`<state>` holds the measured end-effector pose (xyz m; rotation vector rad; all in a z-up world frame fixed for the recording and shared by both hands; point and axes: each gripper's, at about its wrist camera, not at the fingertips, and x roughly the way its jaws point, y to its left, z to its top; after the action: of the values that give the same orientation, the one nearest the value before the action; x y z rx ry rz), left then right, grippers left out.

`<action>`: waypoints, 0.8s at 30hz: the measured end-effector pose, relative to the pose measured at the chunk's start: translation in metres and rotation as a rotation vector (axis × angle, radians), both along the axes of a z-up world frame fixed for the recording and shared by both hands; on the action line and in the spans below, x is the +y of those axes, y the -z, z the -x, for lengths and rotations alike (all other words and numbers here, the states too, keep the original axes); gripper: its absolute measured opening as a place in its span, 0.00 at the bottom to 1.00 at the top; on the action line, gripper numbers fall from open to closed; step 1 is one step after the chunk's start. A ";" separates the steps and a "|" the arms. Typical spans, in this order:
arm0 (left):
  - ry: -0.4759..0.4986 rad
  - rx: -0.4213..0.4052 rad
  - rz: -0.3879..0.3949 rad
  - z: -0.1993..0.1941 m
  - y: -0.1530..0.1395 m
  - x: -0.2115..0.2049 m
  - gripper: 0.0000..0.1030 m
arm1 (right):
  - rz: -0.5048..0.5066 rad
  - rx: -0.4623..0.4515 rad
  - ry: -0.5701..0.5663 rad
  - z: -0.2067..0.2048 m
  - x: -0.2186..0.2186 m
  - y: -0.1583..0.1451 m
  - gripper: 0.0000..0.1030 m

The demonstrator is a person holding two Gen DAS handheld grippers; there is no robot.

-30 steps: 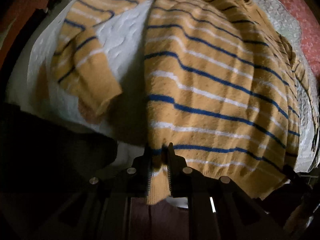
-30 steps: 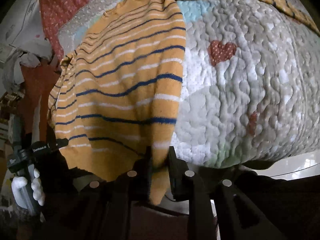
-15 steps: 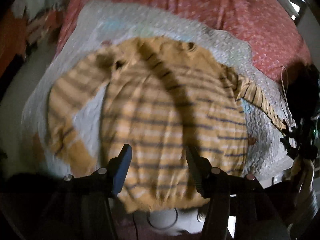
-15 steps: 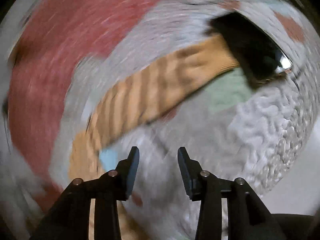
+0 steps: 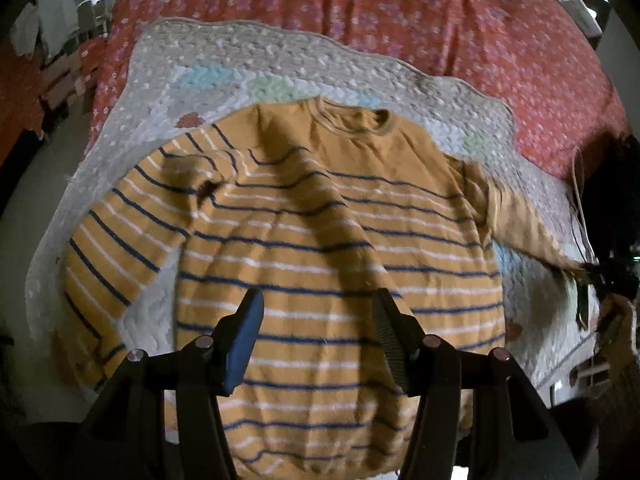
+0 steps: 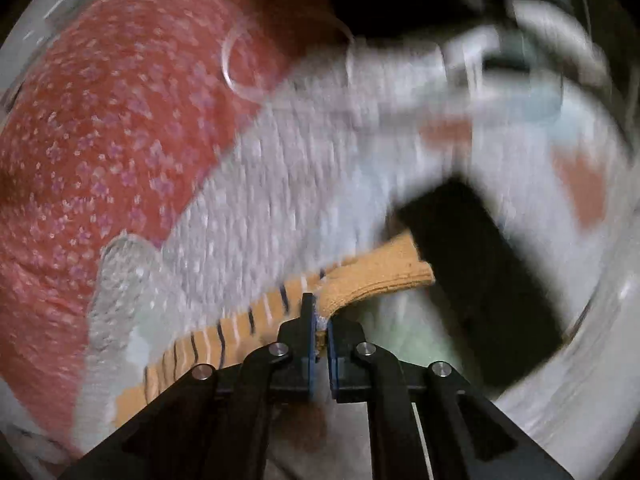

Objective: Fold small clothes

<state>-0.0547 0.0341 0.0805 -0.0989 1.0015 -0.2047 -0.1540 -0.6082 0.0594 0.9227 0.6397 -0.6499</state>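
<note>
A mustard sweater (image 5: 320,236) with blue and white stripes lies spread flat on a pale quilted mat (image 5: 248,60), collar at the far side. Above its lower half my left gripper (image 5: 318,322) hovers open, nothing between its fingers. The sweater's right sleeve (image 5: 524,232) is stretched out toward the right edge of the left wrist view, where the other gripper (image 5: 600,276) shows dimly. In the blurred right wrist view my right gripper (image 6: 320,316) is shut on the sleeve (image 6: 372,276) near its plain cuff, which pokes out past the fingertips.
A red flowered bedspread (image 5: 400,12) lies under and beyond the mat (image 6: 280,184). A dark rectangular thing (image 6: 480,280) rests on the mat just right of the cuff. A thin white cord (image 6: 240,68) loops over the bedspread. Clutter stands at the far left (image 5: 52,60).
Both grippers let go of the sweater's hem. The left one opened and rose. The right one swung away to the right sleeve and shut on it near the cuff.
</note>
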 end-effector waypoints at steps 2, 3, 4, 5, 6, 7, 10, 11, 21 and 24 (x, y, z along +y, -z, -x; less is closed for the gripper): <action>-0.019 -0.007 0.009 -0.009 -0.001 0.006 0.54 | 0.063 0.003 0.025 -0.005 -0.012 -0.027 0.05; -0.029 -0.010 0.015 -0.014 -0.001 0.009 0.54 | 0.093 0.009 0.022 -0.009 -0.016 -0.037 0.05; -0.039 -0.012 0.024 -0.018 -0.001 0.012 0.54 | 0.135 0.023 -0.001 -0.018 -0.014 -0.050 0.05; -0.049 -0.014 0.038 -0.023 -0.001 0.015 0.54 | 0.173 0.034 -0.025 -0.026 -0.009 -0.058 0.05; -0.059 -0.016 0.051 -0.027 0.000 0.018 0.54 | 0.224 0.042 -0.062 -0.037 0.004 -0.069 0.05; -0.066 -0.018 0.058 -0.031 0.000 0.021 0.54 | 0.256 0.041 -0.094 -0.045 0.016 -0.076 0.05; -0.091 -0.030 0.071 -0.040 0.003 0.031 0.54 | 0.343 0.015 -0.283 -0.083 0.081 -0.094 0.05; -0.103 -0.034 0.075 -0.043 0.005 0.037 0.54 | 0.360 0.002 -0.356 -0.095 0.109 -0.097 0.05; -0.270 -0.066 0.107 -0.052 0.022 0.114 0.54 | 0.218 -0.059 -0.990 -0.194 0.400 -0.048 0.05; -0.302 -0.047 0.169 -0.055 0.025 0.135 0.54 | 0.195 -0.030 -1.099 -0.211 0.469 -0.024 0.05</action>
<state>0.0005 0.1694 0.0559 -0.3954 0.9086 -0.0141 0.0568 -0.1393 0.0833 0.2913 0.9119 0.2861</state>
